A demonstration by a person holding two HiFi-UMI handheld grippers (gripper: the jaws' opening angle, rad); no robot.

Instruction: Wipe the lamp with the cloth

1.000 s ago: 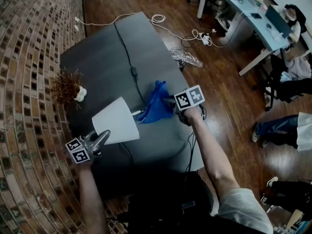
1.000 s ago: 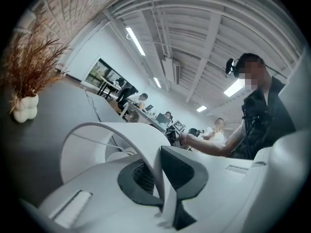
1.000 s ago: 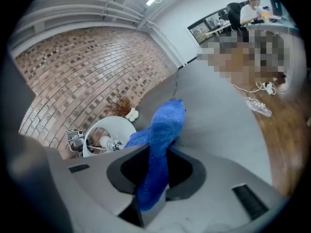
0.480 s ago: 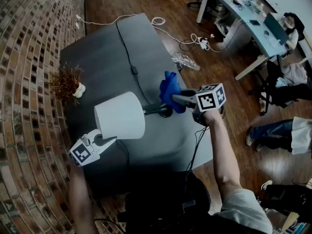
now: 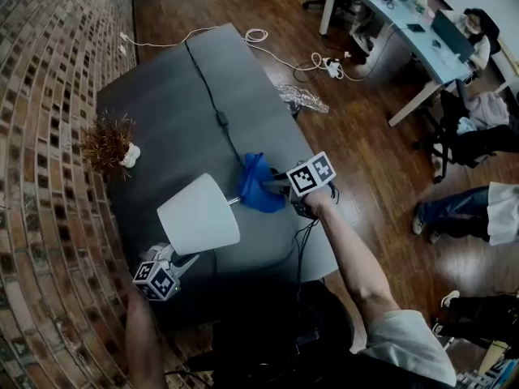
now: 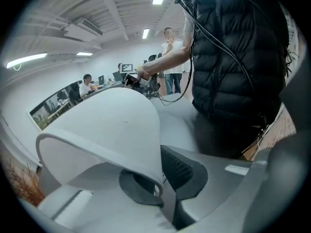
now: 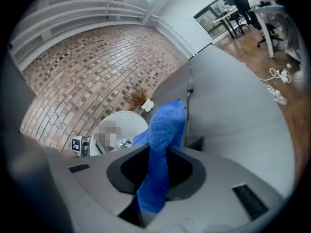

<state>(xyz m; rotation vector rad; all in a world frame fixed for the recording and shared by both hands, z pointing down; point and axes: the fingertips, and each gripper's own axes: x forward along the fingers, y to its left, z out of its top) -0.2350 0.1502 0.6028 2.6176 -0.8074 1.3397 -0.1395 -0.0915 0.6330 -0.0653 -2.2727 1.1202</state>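
The lamp (image 5: 199, 215) is tipped over above the desk (image 5: 170, 112). Its long axis runs from the white shade at lower centre-left of the head view up and to the right along a thin stem. The left tool (image 5: 188, 259) is at the shade's lower edge. In the left gripper view its pads are pressed together on the thin rim of the shade (image 6: 121, 130), so this tool carries the lamp's weight.

The right tool (image 5: 272, 186) comes in from the right of the frame and pinches the blue cloth (image 5: 255, 186) between its closed jaws. The fabric stands out past them toward the lamp (image 7: 133, 123). The cloth is at the stem end, just right of the shade. Whether it touches the stem or covers the base I cannot tell, since the fabric hides that part.

From here the shade lies to the lower left of the cloth, so wiping it probably means sweeping along the lamp's axis toward the left tool. The right tool is the nearer one to the stem and the left one to the shade's rim.

The only container is a small white holder (image 5: 132, 156) at the left edge of the desk, with a dry brown sprig (image 5: 105, 140) in it. A black cable (image 5: 212, 96) crosses the desk above.
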